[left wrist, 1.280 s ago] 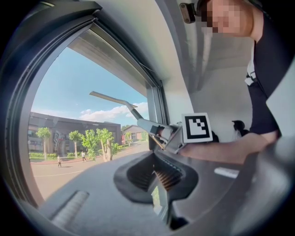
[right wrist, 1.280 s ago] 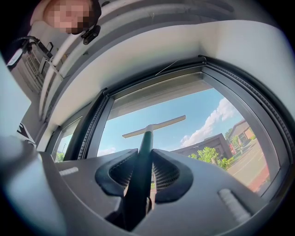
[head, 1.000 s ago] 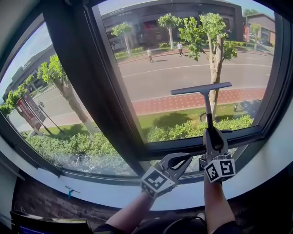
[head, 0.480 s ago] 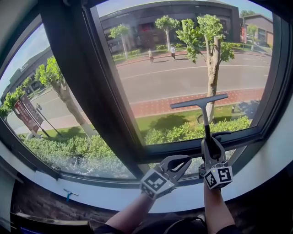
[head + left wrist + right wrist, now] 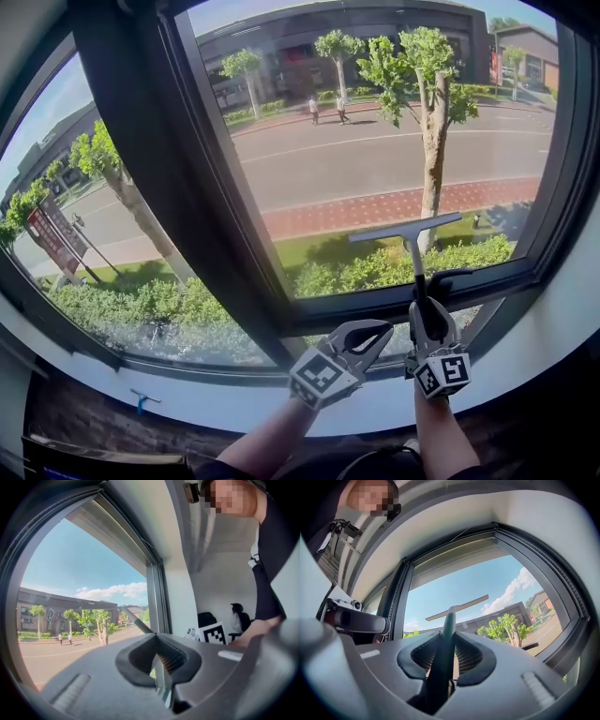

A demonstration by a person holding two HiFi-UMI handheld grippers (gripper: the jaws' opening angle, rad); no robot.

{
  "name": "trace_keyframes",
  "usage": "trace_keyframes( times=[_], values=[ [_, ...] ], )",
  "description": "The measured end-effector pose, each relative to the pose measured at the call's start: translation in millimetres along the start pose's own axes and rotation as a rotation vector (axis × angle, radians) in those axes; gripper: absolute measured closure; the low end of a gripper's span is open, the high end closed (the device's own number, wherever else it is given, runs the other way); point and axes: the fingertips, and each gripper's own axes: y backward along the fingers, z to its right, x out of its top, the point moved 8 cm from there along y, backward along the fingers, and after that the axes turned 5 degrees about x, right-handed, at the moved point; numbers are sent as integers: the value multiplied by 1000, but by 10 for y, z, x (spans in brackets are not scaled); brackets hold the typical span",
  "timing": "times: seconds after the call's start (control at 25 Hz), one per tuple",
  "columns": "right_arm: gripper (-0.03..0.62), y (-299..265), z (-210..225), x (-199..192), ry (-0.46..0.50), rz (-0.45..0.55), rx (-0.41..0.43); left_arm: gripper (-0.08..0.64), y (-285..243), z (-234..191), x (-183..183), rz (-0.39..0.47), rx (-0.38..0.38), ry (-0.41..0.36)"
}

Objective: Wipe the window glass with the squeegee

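While the squeegee (image 5: 405, 231) is clamped in the right claw (image 5: 427, 311), its blade low on the window glass (image 5: 375, 141), the stroke is judged nearly finished; the left claw (image 5: 364, 334) is closed, empty.

head view faces the window (image 5: 375, 159); both gripper views (nearer) share it.

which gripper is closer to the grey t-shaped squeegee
Right. The right gripper is clamped on the handle of the grey T-shaped squeegee; the left gripper sits apart to its left, holding nothing.
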Motion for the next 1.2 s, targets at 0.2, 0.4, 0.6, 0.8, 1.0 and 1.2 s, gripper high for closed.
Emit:
trace_keyframes(
  times=[0.2, 0.4, 0.6, 0.8, 1.0, 1.2],
  values=[
    [494, 70, 30, -64, 1, -33, -1, 558, -30, 35, -46, -11, 0, 17],
    [493, 163, 36, -174, -24, -72, -10, 558, -34, 100, -103, -21, -6, 37],
    [494, 240, 32, -281, -70, -104, -18, 558, -9, 152, -120, -35, -6, 52],
    [494, 274, 42, -409, -115, -125, -27, 558, 25, 151, -162, -56, 7, 60],
    [493, 348, 41, -536, -150, -140, -35, 558, 74, 186, -213, -70, 17, 66],
    [492, 365, 15, -665, -203, -163, -42, 558, 104, 178, -246, -84, 21, 74]
  ],
)
